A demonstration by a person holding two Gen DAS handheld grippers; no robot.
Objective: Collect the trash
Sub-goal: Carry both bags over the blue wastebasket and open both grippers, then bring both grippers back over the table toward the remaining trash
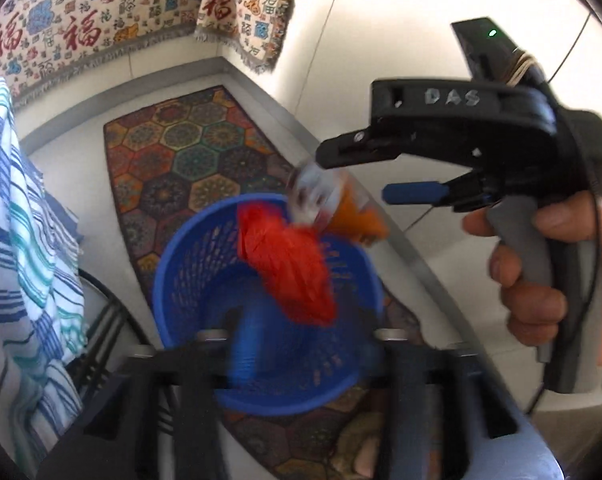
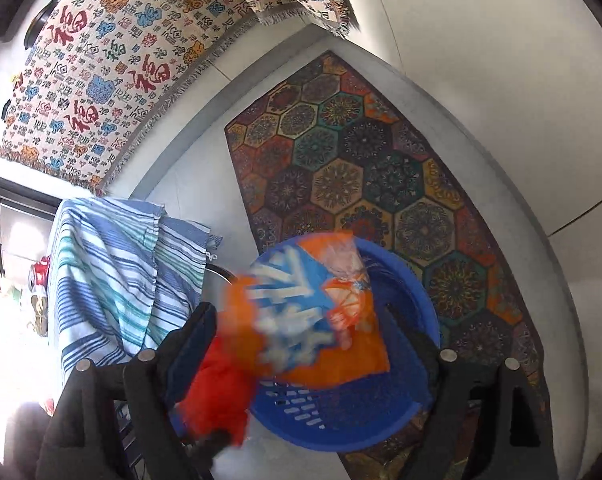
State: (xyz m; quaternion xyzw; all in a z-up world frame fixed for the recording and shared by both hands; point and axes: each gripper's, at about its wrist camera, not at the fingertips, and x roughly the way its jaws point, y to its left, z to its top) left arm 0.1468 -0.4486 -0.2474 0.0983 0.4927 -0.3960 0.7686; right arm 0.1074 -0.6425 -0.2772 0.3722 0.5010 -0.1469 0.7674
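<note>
Fingers [image 2: 189, 344] spread over blue basket [image 2: 429, 304]; blurred orange wrapper [image 2: 341, 360] between.

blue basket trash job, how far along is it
Mid-drop. A crumpled red wrapper and an orange-and-blue snack packet, both motion-blurred, are over the perforated blue plastic basket; neither looks settled inside. Both grippers stand open: the right gripper holds nothing. Whether other trash remains can't be seen here.

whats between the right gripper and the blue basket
An orange snack wrapper hangs blurred between the right gripper and the blue basket, in the right wrist view.
</note>
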